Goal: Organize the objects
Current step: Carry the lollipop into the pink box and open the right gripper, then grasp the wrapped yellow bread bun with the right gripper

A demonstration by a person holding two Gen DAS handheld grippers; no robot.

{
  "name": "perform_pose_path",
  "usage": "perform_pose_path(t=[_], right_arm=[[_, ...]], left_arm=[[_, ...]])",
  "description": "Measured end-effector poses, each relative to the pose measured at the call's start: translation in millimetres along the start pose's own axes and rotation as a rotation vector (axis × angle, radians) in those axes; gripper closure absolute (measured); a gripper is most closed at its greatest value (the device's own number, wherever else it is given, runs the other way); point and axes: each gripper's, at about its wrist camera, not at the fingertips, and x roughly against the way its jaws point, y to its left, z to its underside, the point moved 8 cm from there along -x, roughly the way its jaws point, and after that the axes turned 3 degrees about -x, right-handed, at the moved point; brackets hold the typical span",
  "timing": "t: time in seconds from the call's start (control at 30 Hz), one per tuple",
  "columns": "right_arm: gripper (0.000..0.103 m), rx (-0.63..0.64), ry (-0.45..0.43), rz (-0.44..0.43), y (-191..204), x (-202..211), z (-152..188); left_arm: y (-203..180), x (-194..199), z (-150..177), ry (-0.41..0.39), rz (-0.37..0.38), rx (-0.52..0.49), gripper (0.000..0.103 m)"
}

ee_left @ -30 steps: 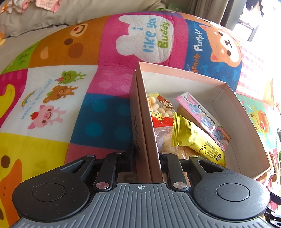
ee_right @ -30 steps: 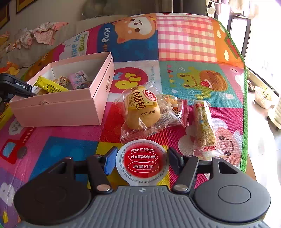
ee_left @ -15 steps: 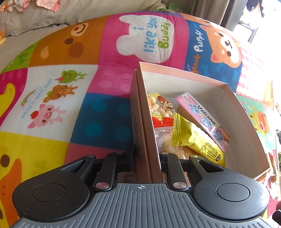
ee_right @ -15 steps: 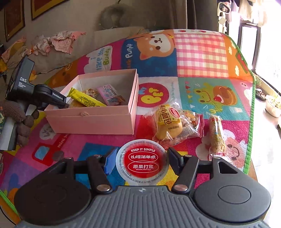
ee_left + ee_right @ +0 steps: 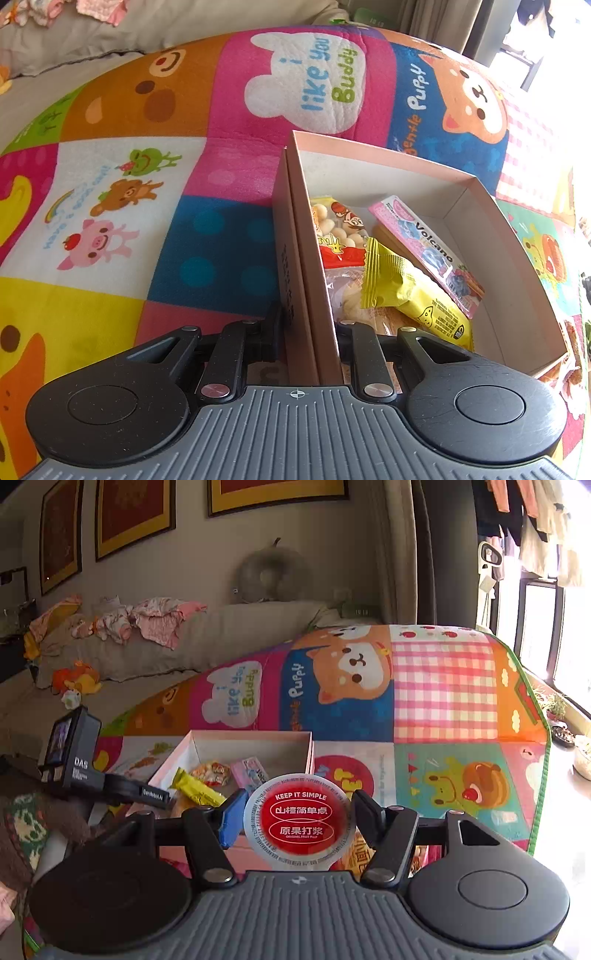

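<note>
A pink cardboard box (image 5: 424, 162) lies open on the colourful play mat. My left gripper (image 5: 308, 328) is shut on its near left wall, one finger outside and one inside. Inside lie a yellow snack pack (image 5: 410, 295), a pink Volcano packet (image 5: 424, 254) and a bag of small round biscuits (image 5: 340, 232). My right gripper (image 5: 300, 818) is shut on a round cup with a red foil lid (image 5: 301, 819), held in the air in front of the box (image 5: 251, 744). The left gripper (image 5: 110, 782) shows at the box's left end.
The play mat (image 5: 443, 694) covers the surface, its green edge (image 5: 532, 716) at the right by a window. Another snack pack (image 5: 358, 854) peeks out under the right gripper's fingers. A grey sofa (image 5: 184, 642) with clothes and toys stands behind.
The right gripper has risen with the cup and tilted up, so the room wall now shows and the box sits lower in view. The left gripper has kept still on the box wall.
</note>
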Motion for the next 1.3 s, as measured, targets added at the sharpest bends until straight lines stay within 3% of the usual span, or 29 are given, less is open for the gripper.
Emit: perform_pose_path(t=[0.17,0.4,0.47,0.57,0.8,1.0,1.3], right_arm=[[0.041,0.000,0.009,-0.009,-5.7,-29.5,-39.8],[0.041,-0.008,0.081,-0.099,22.2,-101.1,-67.2],[0.040,0.029,0.073,-0.071,29.6,-123.6,-71.5],[0.035,0.101,0.048,0.050,26.3,-144.8,-71.9],[0.029,0.056,0.069,0.101,-24.8,-115.4,-40.8],[0.028,-0.057,0.140,0.149,-81.1,-88.5,8.0],[0.028,-0.161,0.190,0.132,-86.5,-96.2,59.8]], left_arm=[[0.2,0.3,0.2,-0.001,0.003,-0.004,0.082],[1.1,0.2,-0.1,-0.003,0.011,-0.002,0.082],[1.2,0.1,-0.1,-0.004,0.013,0.000,0.082],[1.4,0.1,-0.3,-0.005,0.016,0.002,0.082],[1.5,0.2,-0.1,-0.011,0.021,-0.003,0.081],[2.5,0.3,0.4,-0.018,0.026,0.010,0.081],[1.4,0.7,0.6,-0.008,0.017,0.007,0.081]])
